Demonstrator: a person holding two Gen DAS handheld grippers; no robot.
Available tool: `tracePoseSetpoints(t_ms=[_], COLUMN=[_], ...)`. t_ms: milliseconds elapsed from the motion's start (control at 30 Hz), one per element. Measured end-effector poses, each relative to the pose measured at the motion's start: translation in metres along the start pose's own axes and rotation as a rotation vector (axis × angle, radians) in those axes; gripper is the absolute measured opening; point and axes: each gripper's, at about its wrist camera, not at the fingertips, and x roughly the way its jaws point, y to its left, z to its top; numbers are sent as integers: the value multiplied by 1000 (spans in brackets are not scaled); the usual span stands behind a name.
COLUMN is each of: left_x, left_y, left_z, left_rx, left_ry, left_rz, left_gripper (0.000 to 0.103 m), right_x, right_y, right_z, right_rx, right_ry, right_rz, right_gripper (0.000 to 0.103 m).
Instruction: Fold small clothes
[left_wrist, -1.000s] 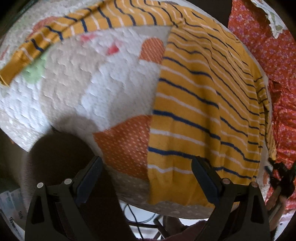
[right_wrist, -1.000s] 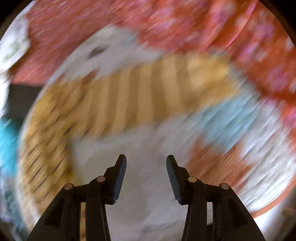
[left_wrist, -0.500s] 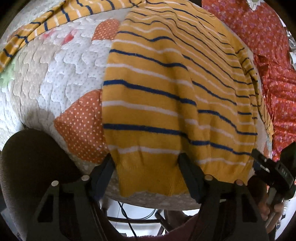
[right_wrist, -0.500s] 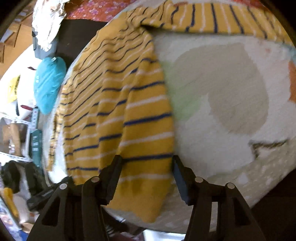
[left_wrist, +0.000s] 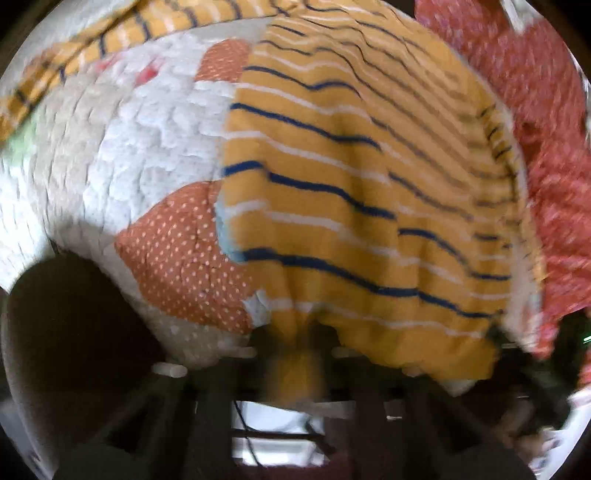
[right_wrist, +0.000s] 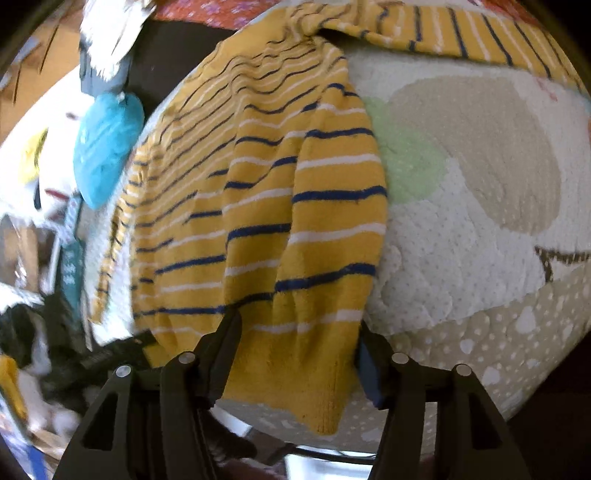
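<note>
There was one striped sweater, one quilt, one red cloth, one blue bag, two grippers

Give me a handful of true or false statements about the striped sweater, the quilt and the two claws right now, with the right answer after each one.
1. The sweater is yellow with navy and white stripes. True.
2. The right claw is shut tight on the hem. False: its fingers stand apart on either side of the hem.
3. The sweater lies on a quilt with spotted patches. True.
4. In the left wrist view the hem at the left claw lies flat. False: it is bunched into a narrow pinch there, though that view is blurred.
5. A blue bundle lies on the sweater. False: it sits off the quilt, beyond the sweater.
</note>
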Motion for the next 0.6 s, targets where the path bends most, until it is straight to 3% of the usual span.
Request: tracePoseSetpoints(t_ms=[33,67,400,600], left_x=[-6,-10,-60,-75], left_y=[5,7,6,6], left_z=[2,3,-23,-46], left_rx=[-30,-37,-44,-34], left_ry=[-8,-15,-79,-87], left_rz=[-13,-13,-42,-32], left_gripper=[9,9,9,9], right_x=[1,4,-30,-41], right_y=[2,1,10,5], right_z=[1,3,-6,-23], right_rx=[-12,4,8,22], right_ry=[9,38,3,34], right_rz=[8,37,79,79], right_gripper=[17,12,12,12])
